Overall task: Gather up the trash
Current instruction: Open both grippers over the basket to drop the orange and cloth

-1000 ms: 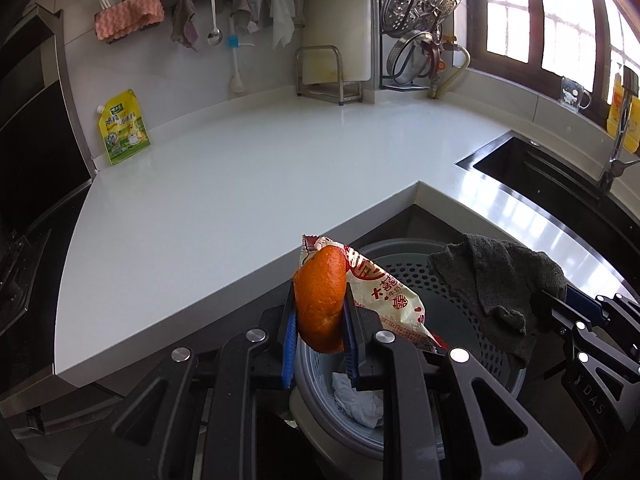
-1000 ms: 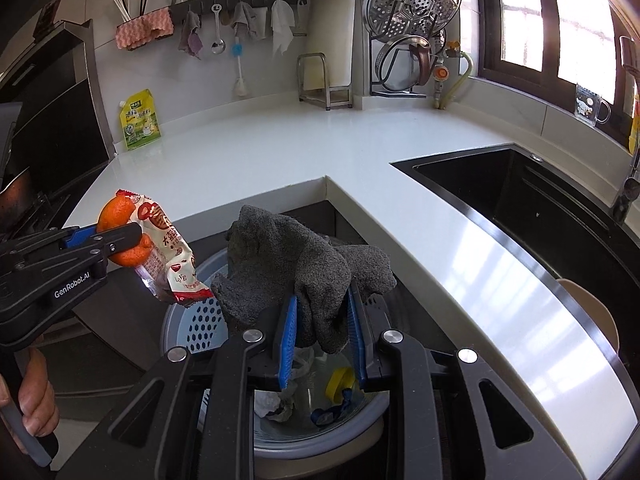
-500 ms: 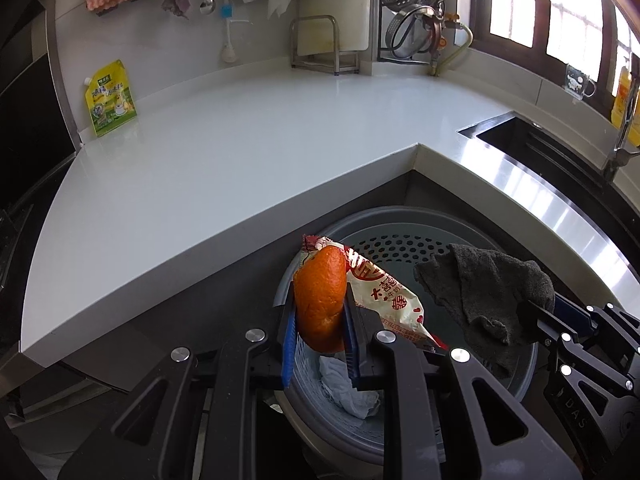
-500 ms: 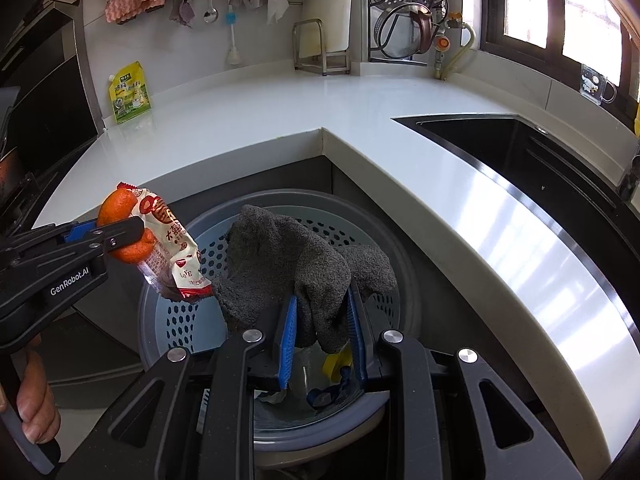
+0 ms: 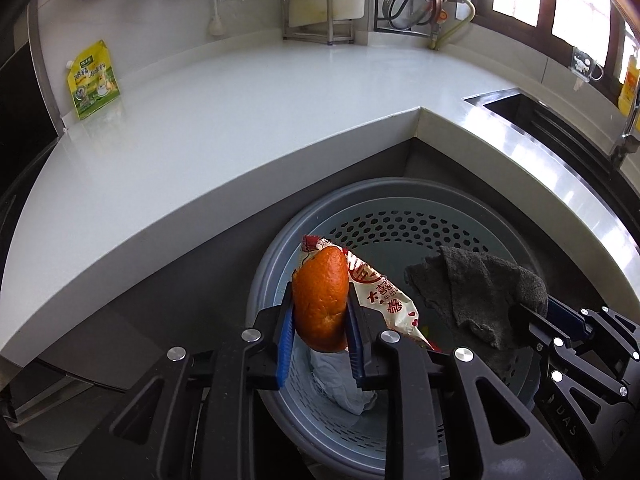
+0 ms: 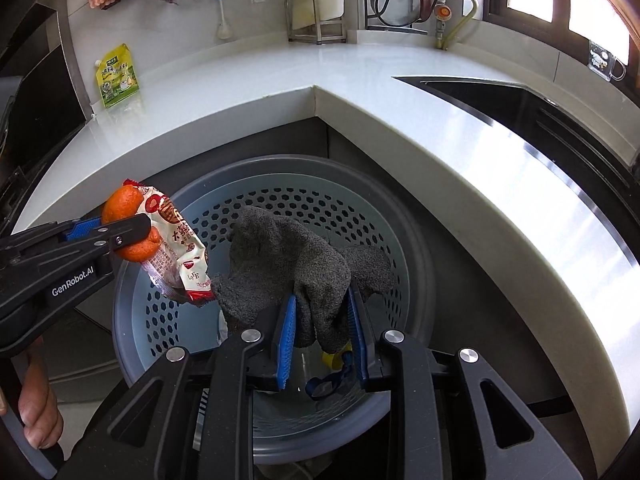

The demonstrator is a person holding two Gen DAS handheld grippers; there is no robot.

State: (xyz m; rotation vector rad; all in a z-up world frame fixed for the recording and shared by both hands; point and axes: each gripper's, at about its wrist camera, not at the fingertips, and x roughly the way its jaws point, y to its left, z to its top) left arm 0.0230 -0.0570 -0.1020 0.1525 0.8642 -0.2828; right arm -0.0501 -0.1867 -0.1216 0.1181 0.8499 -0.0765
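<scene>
A round grey perforated bin (image 5: 280,248) (image 6: 416,256) stands on the floor below the counter corner. Over its left side my left gripper (image 5: 320,308) (image 6: 120,236) holds an orange peel (image 5: 320,300) (image 6: 122,206) together with a red and white snack wrapper (image 5: 384,292) (image 6: 180,248). Its jaws are opening, and the peel is still pressed between the blue pads. My right gripper (image 6: 322,320) (image 5: 532,316) is shut on a dark grey cloth (image 6: 296,264) (image 5: 476,292) that hangs over the bin's middle.
Crumpled white paper (image 5: 340,380) and a small yellow and blue item (image 6: 336,360) lie inside the bin. The white counter (image 5: 200,140) wraps around it, bearing a yellow-green pouch (image 5: 93,80). A dark sink (image 6: 500,100) lies right. A person's hand (image 6: 36,412) grips the left handle.
Both grippers have sunk toward the bin with their loads, so the bin fills more of each view. The counter has slid upward in the pictures.
</scene>
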